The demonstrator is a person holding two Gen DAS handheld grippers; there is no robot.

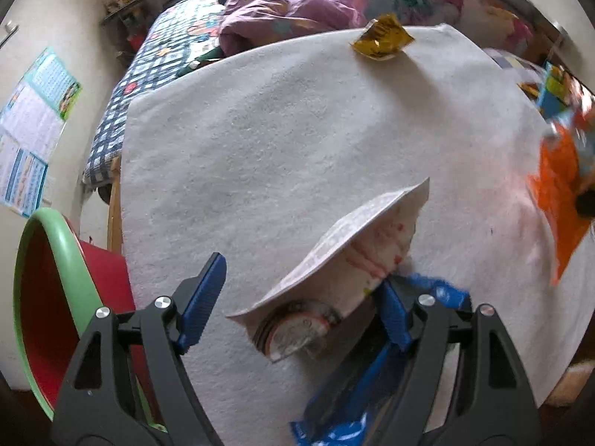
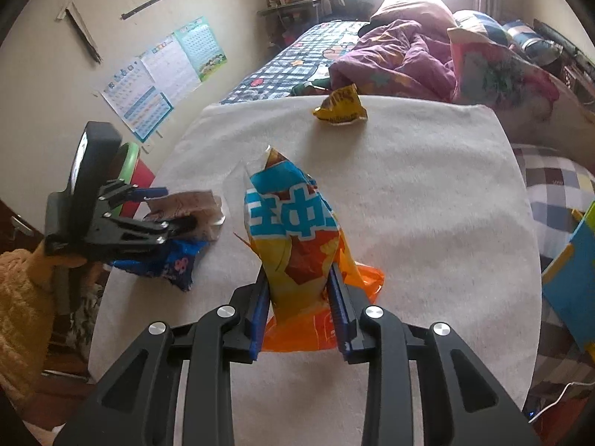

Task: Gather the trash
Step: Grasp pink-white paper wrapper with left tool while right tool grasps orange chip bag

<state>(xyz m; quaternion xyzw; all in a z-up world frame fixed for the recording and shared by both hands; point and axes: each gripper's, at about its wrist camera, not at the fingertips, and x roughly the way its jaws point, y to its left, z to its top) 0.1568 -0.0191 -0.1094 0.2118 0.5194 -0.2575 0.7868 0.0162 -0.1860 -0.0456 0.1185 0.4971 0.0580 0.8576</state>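
Observation:
My right gripper (image 2: 299, 282) is shut on an orange and blue snack bag (image 2: 293, 230), held up over the white table (image 2: 427, 223); the bag also shows at the right edge of the left wrist view (image 1: 561, 186). My left gripper (image 1: 297, 282) is open around a white wrapper with red print (image 1: 353, 256), which lies on the table over a blue wrapper (image 1: 442, 290). In the right wrist view the left gripper (image 2: 174, 208) sits at the table's left edge with the white wrapper (image 2: 193, 204) and blue wrapper (image 2: 171, 264). A yellow wrapper lies at the far edge (image 2: 340, 107), (image 1: 383, 37).
A red bin with a green rim (image 1: 48, 278) stands on the floor left of the table, also seen in the right wrist view (image 2: 134, 167). A bed with a purple quilt (image 2: 401, 59) lies beyond the table. A blue box (image 2: 572, 278) sits to the right.

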